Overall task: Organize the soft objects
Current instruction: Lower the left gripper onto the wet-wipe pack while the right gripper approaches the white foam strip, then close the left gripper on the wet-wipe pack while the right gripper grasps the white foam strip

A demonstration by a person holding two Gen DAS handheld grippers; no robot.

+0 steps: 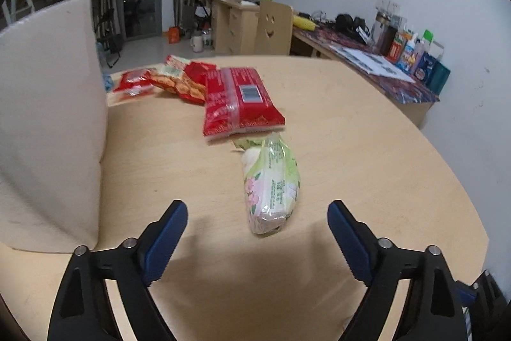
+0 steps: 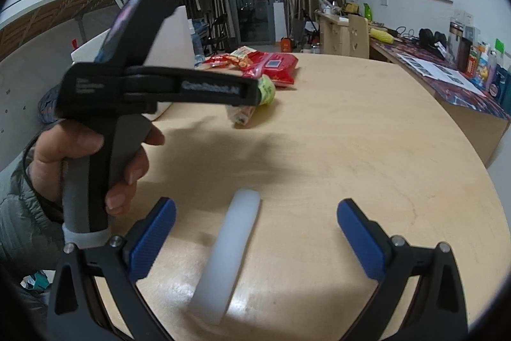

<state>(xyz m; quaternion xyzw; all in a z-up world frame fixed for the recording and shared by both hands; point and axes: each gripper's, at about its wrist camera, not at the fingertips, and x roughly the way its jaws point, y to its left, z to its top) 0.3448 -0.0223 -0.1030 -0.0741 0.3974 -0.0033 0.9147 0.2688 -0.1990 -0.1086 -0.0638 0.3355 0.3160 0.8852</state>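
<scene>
A green and pink tissue pack (image 1: 271, 184) lies on the round wooden table (image 1: 367, 149), its near end reaching between the fingers of my left gripper (image 1: 257, 208). That gripper is open and its pads stand clear of the pack. Beyond it lie a red tissue pack (image 1: 239, 99) and several red and orange snack bags (image 1: 179, 79). My right gripper (image 2: 257, 205) is open around a white foam strip (image 2: 230, 254) lying lengthwise between its fingers, untouched. In the right wrist view a hand (image 2: 80, 155) holds the left gripper (image 2: 252, 91) over the green pack (image 2: 267, 89).
An upright white foam board (image 1: 48, 117) stands along the table's left side. The table's curved edge runs at the right, with a cluttered desk (image 1: 383, 66) against the wall and a wooden chair (image 1: 274, 27) beyond it.
</scene>
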